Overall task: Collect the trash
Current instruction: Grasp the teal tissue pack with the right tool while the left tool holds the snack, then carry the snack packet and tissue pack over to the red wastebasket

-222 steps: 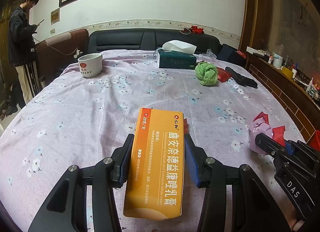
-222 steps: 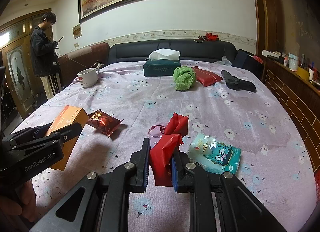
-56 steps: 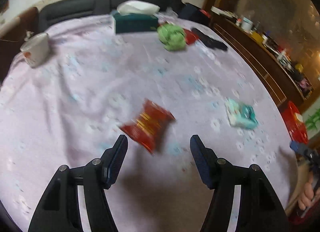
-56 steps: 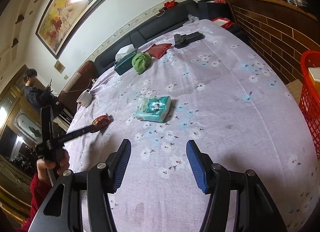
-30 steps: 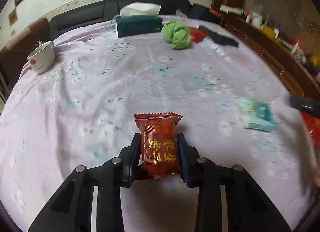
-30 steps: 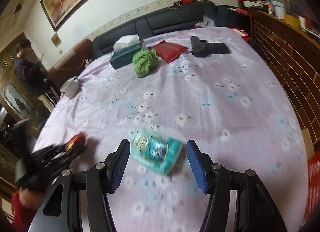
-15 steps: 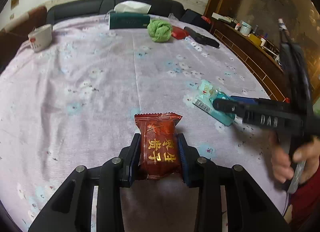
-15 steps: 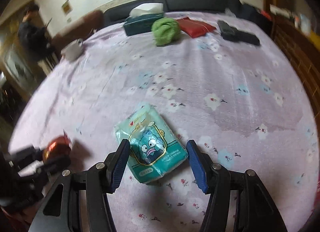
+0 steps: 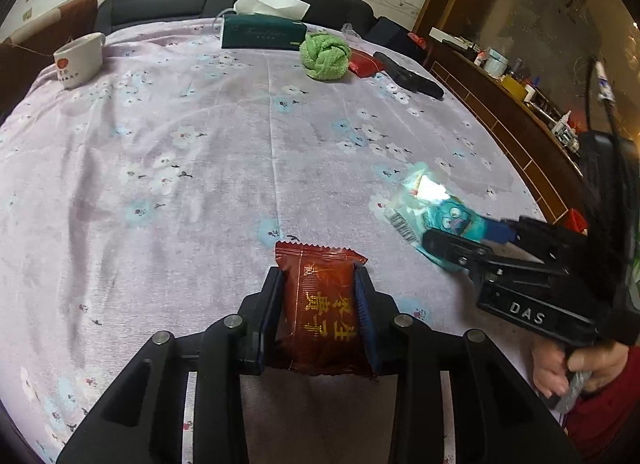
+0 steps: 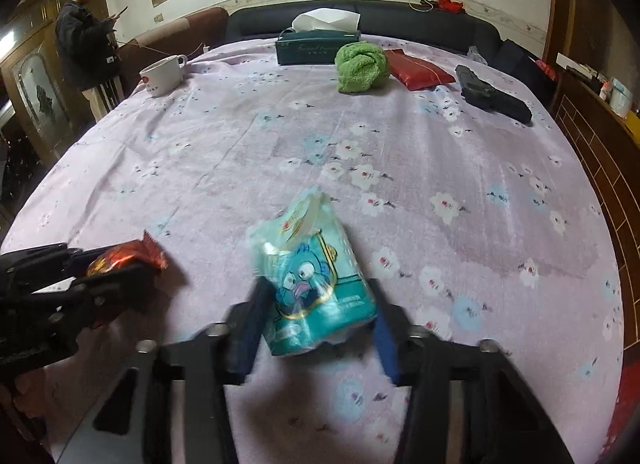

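My left gripper (image 9: 318, 276) is shut on a red snack packet (image 9: 324, 304) with gold characters, held just above the flowered purple tablecloth (image 9: 200, 144). The right wrist view has the same packet (image 10: 124, 258) at the left edge. My right gripper (image 10: 318, 284) has its blurred fingers against both sides of a teal tissue pack (image 10: 316, 264) with a cartoon bird. The pack's far end tilts up off the cloth. In the left wrist view the teal pack (image 9: 436, 208) sits in the right gripper (image 9: 460, 230), with a hand (image 9: 560, 368) on its handle.
At the far end of the table stand a white mug (image 9: 78, 60), a green tissue box (image 9: 264, 34), a green rolled towel (image 9: 324, 56), a red pouch (image 10: 420, 70) and a black object (image 10: 492, 98). A person (image 10: 86, 44) stands at the back left. A wooden sideboard (image 9: 520, 96) runs along the right.
The right gripper's fingers have drawn in onto the teal pack, which now lines up with them and tips upward. The left gripper still holds the red packet and has shifted slightly.
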The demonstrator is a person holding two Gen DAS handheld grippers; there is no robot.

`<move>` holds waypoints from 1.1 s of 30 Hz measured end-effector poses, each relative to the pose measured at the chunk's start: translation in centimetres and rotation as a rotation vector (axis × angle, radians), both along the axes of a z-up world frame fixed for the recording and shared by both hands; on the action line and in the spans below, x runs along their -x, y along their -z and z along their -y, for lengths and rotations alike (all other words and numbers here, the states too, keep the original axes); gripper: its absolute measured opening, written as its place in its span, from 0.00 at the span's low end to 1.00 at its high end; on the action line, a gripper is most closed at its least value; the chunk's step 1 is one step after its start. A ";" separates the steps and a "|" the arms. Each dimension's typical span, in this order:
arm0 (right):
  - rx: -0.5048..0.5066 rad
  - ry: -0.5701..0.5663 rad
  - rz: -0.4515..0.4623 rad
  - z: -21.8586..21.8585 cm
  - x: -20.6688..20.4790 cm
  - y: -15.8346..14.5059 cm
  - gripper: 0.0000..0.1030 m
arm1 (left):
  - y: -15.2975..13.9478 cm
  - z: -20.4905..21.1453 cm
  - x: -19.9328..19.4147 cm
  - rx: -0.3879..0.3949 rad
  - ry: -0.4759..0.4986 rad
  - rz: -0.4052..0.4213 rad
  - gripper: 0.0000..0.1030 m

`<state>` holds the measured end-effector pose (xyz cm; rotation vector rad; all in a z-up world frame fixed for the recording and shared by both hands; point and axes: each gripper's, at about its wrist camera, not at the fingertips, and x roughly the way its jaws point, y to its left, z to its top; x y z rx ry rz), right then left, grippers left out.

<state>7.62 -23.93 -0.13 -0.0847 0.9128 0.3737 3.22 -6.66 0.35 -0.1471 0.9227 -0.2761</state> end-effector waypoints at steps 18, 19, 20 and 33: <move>-0.178 0.152 0.110 1.2 9.8 -1.7 0.13 | -1.9 2.5 6.8 -0.098 -0.048 0.189 0.30; -0.184 0.153 0.107 1.2 9.9 -1.6 0.13 | -1.9 2.7 7.1 -0.100 -0.050 0.196 0.30; -0.191 0.161 0.110 1.3 10.2 -1.5 0.13 | -1.8 3.0 7.4 -0.111 -0.053 0.207 0.30; -0.227 0.186 0.141 2.2 11.4 -1.4 0.13 | -2.0 3.8 8.7 -0.148 -0.062 0.238 0.30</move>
